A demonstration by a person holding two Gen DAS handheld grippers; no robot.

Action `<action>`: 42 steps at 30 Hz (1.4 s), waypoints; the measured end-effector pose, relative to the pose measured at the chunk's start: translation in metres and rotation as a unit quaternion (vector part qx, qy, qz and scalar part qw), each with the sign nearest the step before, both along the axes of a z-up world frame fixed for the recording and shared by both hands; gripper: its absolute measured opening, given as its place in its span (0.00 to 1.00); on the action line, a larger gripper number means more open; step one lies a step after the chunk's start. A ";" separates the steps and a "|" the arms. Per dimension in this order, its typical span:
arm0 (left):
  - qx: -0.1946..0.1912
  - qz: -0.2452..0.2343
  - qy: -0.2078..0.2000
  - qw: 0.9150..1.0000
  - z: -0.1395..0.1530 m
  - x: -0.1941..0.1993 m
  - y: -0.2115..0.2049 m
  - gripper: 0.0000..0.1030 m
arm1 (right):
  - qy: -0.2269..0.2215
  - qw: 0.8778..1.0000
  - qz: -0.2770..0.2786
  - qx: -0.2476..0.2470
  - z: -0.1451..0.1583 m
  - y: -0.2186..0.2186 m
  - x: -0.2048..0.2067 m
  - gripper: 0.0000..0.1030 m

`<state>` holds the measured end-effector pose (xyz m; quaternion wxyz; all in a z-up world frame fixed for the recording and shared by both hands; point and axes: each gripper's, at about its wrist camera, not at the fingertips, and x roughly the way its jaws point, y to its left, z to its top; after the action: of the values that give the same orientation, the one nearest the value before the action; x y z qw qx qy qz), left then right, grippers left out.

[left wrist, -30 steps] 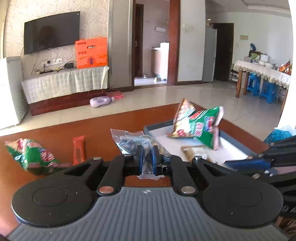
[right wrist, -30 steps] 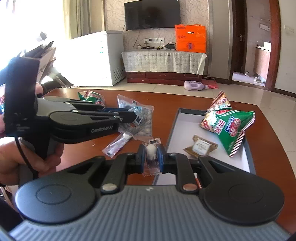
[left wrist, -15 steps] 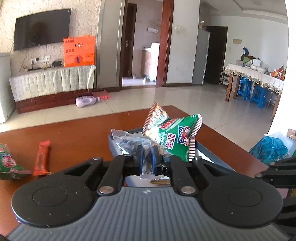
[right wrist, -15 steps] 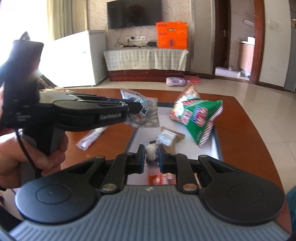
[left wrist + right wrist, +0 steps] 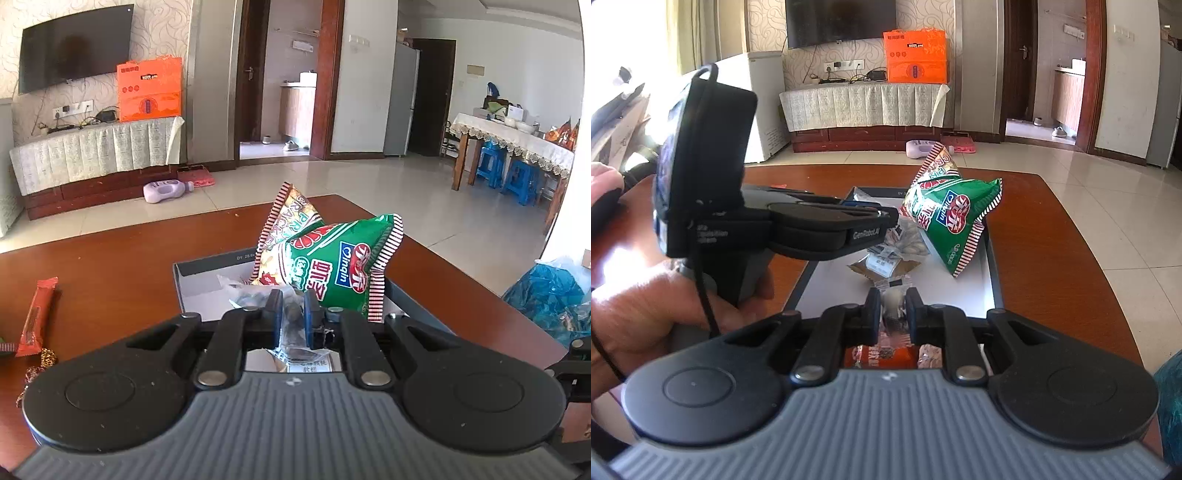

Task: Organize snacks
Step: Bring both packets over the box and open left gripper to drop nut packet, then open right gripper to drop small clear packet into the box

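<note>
Where "Qinqin" marks the green bag (image 5: pixel 340 269), "GenRobot.AI" marks the left hand-held gripper (image 5: pixel 886 218).

Two wrist fisheyes, low over table, both facing shared tray (image 5: pixel 207 264), close

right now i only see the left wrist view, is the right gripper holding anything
Observer: Yes, the right gripper is shut on a small clear-wrapped snack, over the near end of the tray.
Operator: anything lying under it
Observer: A red-orange packet shows directly below that gripper, apparently inside the tray.
Operator: and under my clear bag
Observer: A small brown packet lies on the tray floor just below the clear bag that your left gripper holds.
</note>
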<state>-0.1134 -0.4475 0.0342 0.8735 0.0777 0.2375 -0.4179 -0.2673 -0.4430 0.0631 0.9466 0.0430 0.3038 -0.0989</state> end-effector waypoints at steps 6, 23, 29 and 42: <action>-0.005 -0.004 -0.006 1.000 0.006 -0.004 0.009 0.49 | 0.000 1.000 -0.006 -0.001 0.000 -0.001 0.001 0.17; -0.009 0.005 -0.024 1.000 0.025 -0.011 0.078 0.72 | 0.004 1.000 -0.023 0.003 -0.007 -0.011 0.039 0.17; -0.006 0.024 -0.031 0.999 0.027 0.001 0.103 0.74 | 0.011 1.000 -0.022 0.015 -0.015 -0.013 0.048 0.19; 0.015 0.083 -0.027 0.996 0.018 0.043 0.186 0.75 | -0.045 0.999 -0.026 -0.009 0.009 0.008 0.036 0.54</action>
<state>-0.0706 -0.2613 0.0521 0.9100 0.0819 0.2260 -0.3377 -0.2316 -0.4350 0.0726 0.9569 0.0466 0.2583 -0.1243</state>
